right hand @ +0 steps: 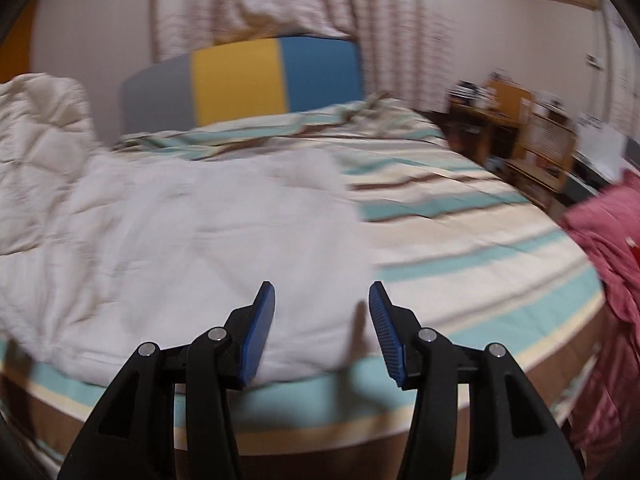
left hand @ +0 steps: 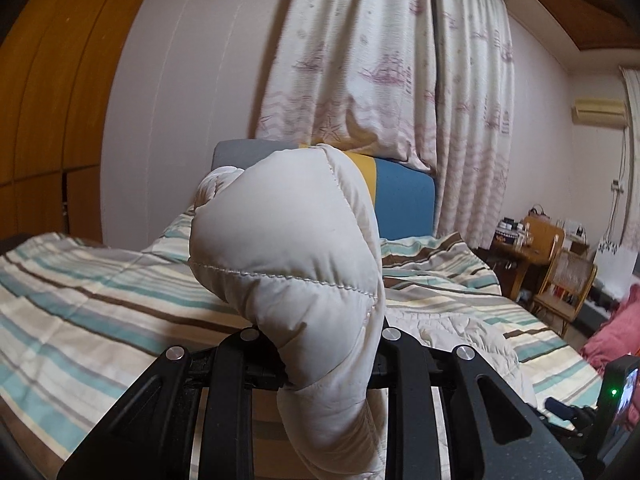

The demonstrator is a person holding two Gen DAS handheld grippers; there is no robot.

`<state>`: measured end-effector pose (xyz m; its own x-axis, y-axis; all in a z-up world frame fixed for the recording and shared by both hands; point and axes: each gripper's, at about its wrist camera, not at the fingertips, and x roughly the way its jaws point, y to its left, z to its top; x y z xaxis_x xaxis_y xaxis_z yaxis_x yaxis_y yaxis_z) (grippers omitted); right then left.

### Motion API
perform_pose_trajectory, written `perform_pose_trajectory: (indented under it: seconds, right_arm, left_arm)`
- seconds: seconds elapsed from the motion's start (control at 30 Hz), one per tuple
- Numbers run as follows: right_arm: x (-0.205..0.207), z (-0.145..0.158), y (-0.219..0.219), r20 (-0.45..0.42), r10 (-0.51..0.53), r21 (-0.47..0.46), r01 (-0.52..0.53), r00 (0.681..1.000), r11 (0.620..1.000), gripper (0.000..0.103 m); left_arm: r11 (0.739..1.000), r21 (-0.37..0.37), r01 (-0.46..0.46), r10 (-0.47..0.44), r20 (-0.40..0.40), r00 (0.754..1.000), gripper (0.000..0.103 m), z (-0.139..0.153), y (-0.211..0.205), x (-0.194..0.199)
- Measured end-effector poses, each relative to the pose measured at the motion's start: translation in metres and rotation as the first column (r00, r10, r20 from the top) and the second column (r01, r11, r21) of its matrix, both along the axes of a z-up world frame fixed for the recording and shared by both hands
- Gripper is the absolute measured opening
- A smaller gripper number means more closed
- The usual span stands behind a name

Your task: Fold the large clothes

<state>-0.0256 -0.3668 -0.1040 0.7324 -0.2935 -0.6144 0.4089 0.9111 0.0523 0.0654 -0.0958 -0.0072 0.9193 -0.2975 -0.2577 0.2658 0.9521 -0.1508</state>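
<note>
One quilted white jacket, part lifted and part spread on the striped bed.

We see a single puffy, off-white quilted jacket (left hand: 288,248) with stitched seams; a bunched fold of it is clamped in our left gripper (left hand: 320,364) and bulges up above the bed (left hand: 80,280), while the rest (right hand: 180,240) lies flat and wrinkled on the near side of the bed (right hand: 460,216). Our right gripper (right hand: 322,332) hangs over the bed's near edge with its two blue pads (right hand: 260,332) apart and nothing between them. At the head of the bed stands one headboard (right hand: 240,80) in grey, yellow and blue. One pink cloth (right hand: 608,248) lies at the bed's right edge.
</note>
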Motion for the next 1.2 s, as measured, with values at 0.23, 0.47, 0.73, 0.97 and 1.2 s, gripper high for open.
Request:
perform_pose_trajectory:
  seconds: [0.23, 0.47, 0.73, 0.97, 1.2]
  right_arm:
    - [-0.016, -0.006, -0.033, -0.015, -0.080, 0.063, 0.081, 0.997, 0.995, 0.049]
    - [-0.022, -0.006, -0.051, -0.002, -0.138, 0.104, 0.137, 0.990, 0.985, 0.049]
    - [-0.035, -0.009, -0.069, -0.006, -0.197, 0.132, 0.196, 0.980, 0.972, 0.049]
    - [-0.042, -0.012, -0.085, -0.011, -0.239, 0.151, 0.238, 0.971, 0.959, 0.049]
    - [-0.050, -0.011, -0.097, 0.000, -0.265, 0.186, 0.260, 0.964, 0.947, 0.049]
  left_arm:
    - [0.994, 0.095, 0.052, -0.056, 0.042, 0.998, 0.024, 0.004, -0.036, -0.007]
    - [0.975, 0.183, 0.127, -0.139, 0.051, 0.989, 0.025, 0.001, -0.077, -0.011]
    - [0.926, 0.287, 0.244, -0.261, 0.022, 0.965, 0.028, -0.017, -0.135, -0.011]
    - [0.858, 0.375, 0.352, -0.366, -0.037, 0.930, 0.028, -0.045, -0.182, -0.016]
    - [0.759, 0.458, 0.462, -0.469, -0.108, 0.877, 0.044, -0.083, -0.217, -0.020]
